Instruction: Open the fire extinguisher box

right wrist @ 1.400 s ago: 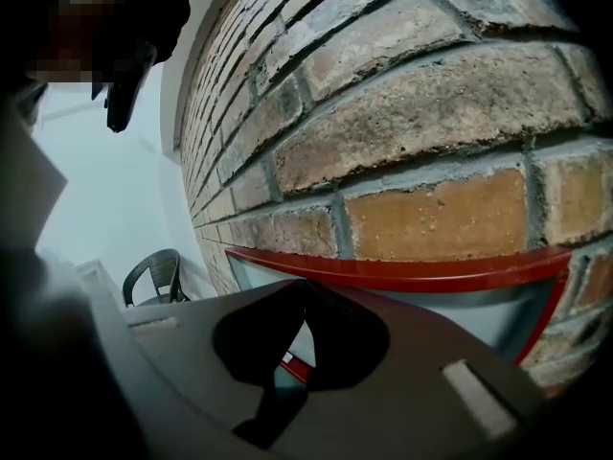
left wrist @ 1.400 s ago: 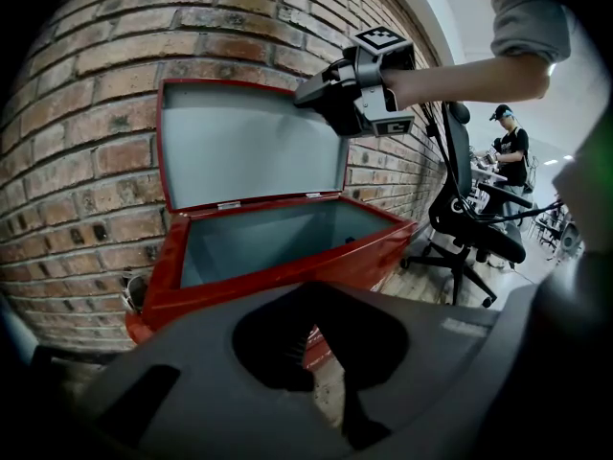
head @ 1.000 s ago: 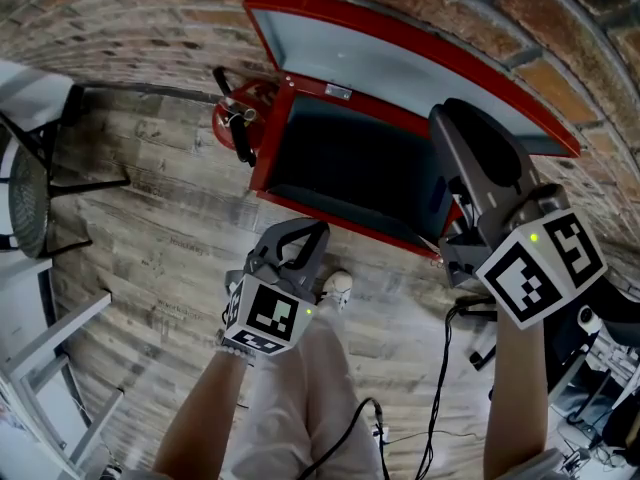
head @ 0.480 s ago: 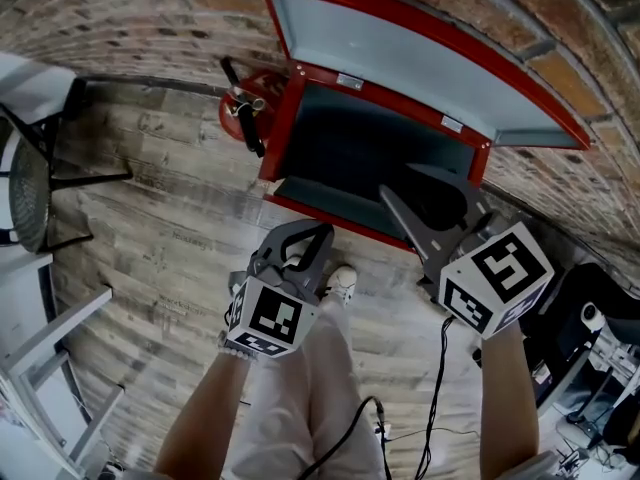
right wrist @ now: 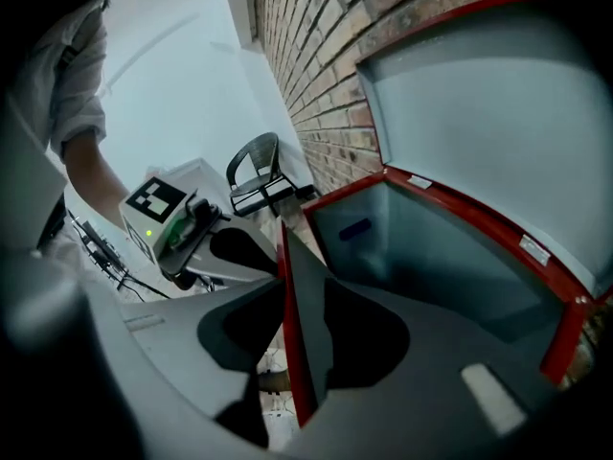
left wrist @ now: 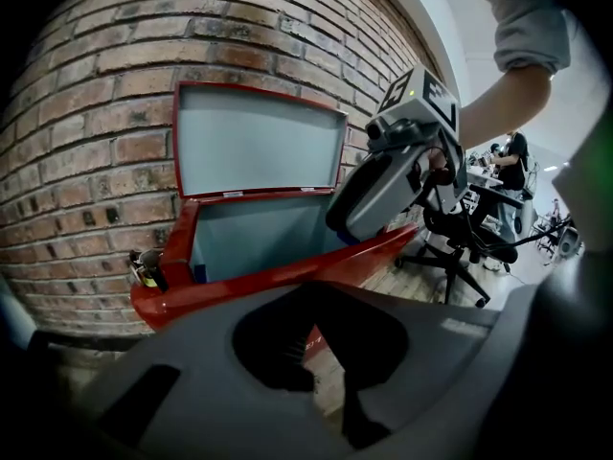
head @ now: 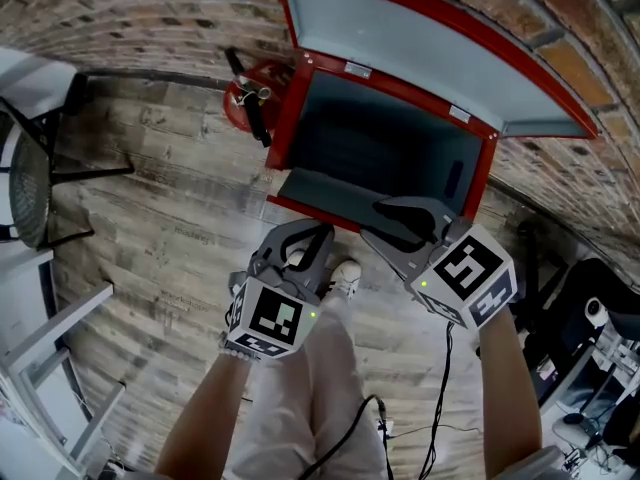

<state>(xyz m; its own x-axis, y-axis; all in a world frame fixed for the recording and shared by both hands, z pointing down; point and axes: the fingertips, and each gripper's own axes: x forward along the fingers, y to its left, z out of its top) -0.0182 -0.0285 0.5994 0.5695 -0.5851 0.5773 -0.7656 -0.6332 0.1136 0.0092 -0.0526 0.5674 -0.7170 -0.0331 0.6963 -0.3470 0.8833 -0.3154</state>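
Note:
The red fire extinguisher box point(head: 283, 128) stands on the floor against the brick wall, its grey-lined lid point(head: 420, 48) swung up and back. The inside point(right wrist: 431, 257) looks empty. My right gripper point(head: 385, 225) reaches over the box's front wall point(head: 318, 188); in the right gripper view that red-edged wall point(right wrist: 287, 247) stands between the jaws of my right gripper point(right wrist: 295, 290), which are opening and not pressing on it. My left gripper point(head: 312, 236) hangs shut and empty just in front of the box, and is also seen as the left gripper point(left wrist: 306, 290).
A red fire extinguisher point(head: 250, 103) stands left of the box, also seen as the extinguisher point(left wrist: 148, 268). A black chair point(head: 30, 168) stands at far left. An office chair point(left wrist: 460, 247) and cables point(head: 440, 368) are on the right. My shoe point(head: 345, 276) is near the box front.
My right gripper has come down and left from the box's right side to its front wall. The left gripper has stayed put. The lid remains up.

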